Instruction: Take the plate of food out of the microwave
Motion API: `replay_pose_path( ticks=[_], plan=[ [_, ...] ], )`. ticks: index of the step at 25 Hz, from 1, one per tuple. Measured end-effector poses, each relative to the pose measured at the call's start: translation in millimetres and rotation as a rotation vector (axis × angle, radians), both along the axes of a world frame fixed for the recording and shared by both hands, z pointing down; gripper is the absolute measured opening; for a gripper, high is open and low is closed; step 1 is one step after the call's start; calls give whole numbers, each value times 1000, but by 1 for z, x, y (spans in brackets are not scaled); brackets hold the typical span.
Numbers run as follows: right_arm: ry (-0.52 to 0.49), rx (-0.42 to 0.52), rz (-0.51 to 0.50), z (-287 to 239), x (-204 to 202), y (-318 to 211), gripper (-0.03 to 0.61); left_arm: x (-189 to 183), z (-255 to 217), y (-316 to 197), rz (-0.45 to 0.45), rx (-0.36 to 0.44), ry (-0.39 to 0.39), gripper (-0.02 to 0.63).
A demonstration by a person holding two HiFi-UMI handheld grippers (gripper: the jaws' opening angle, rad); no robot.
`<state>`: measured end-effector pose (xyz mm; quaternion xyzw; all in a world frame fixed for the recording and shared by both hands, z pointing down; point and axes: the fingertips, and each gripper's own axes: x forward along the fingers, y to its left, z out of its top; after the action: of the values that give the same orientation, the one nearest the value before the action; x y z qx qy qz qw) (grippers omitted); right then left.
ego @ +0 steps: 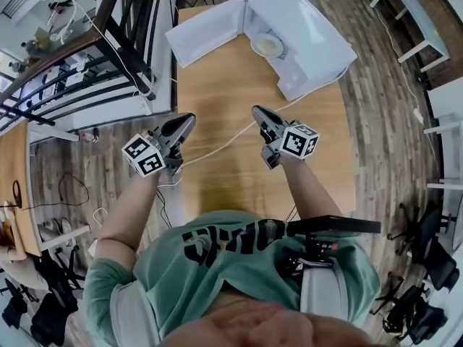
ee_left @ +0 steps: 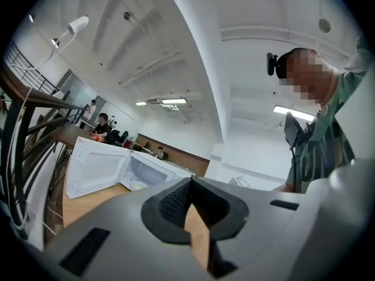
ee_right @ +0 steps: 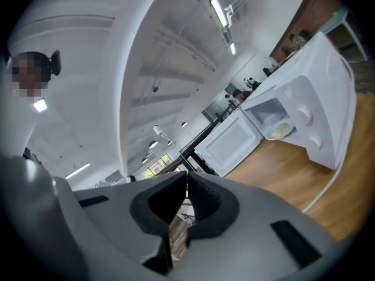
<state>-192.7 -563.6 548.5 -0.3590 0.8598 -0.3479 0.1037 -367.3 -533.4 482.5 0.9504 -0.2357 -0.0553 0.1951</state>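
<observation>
A white microwave (ego: 311, 31) stands at the far end of the wooden table (ego: 224, 92) with its door (ego: 206, 31) swung open to the left. Inside sits a plate of pale food (ego: 267, 45), also visible as a plate of food (ee_right: 280, 130) in the right gripper view and faintly as a plate (ee_left: 138, 184) in the left gripper view. My left gripper (ego: 189, 118) and right gripper (ego: 255, 110) hover over the near half of the table, well short of the microwave. Both are shut with nothing between the jaws.
A white power cable (ego: 231, 139) runs across the table from the microwave toward the left edge. A black metal railing (ego: 79, 63) lies to the left. White tables (ego: 405, 13) and dark office chairs (ego: 427, 266) stand to the right on the wooden floor.
</observation>
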Motion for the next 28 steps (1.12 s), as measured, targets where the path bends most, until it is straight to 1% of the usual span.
replay_pose_path(
  ticks=[3, 5, 8, 12, 13, 14, 15, 17, 21, 22, 23, 28],
  plan=[
    [-32, -43, 69, 15, -2, -45, 8, 4, 13, -28, 24, 1, 16, 6],
    [-54, -64, 106, 28, -5, -78, 8, 4, 25, -46, 32, -4, 14, 6],
    [-89, -108, 147, 55, -5, -124, 8, 5, 50, -70, 25, -26, 7, 6],
    [-159, -172, 221, 100, -1, -195, 9, 4, 84, -117, 9, -40, 8, 6],
    [-180, -188, 240, 110, 2, -210, 17, 4, 90, -126, 5, -46, 16, 6],
    [-202, -204, 258, 119, 5, -222, 47, 5, 96, -133, 3, -53, 25, 6],
    [-222, -218, 276, 127, 10, -232, 74, 6, 101, -139, 2, -61, 33, 6],
    [-260, -238, 321, 139, 21, -249, 95, 8, 109, -147, 8, -74, 43, 5],
    [-341, -259, 422, 160, 47, -275, 100, 15, 124, -163, 33, -80, 47, 5],
    [-363, -262, 441, 165, 52, -281, 142, 17, 126, -168, 36, -79, 51, 5],
    [-384, -265, 458, 170, 57, -286, 163, 19, 128, -172, 39, -77, 58, 6],
    [-463, -262, 537, 184, 73, -309, 164, 28, 144, -189, 45, -94, 97, 6]
  ],
)
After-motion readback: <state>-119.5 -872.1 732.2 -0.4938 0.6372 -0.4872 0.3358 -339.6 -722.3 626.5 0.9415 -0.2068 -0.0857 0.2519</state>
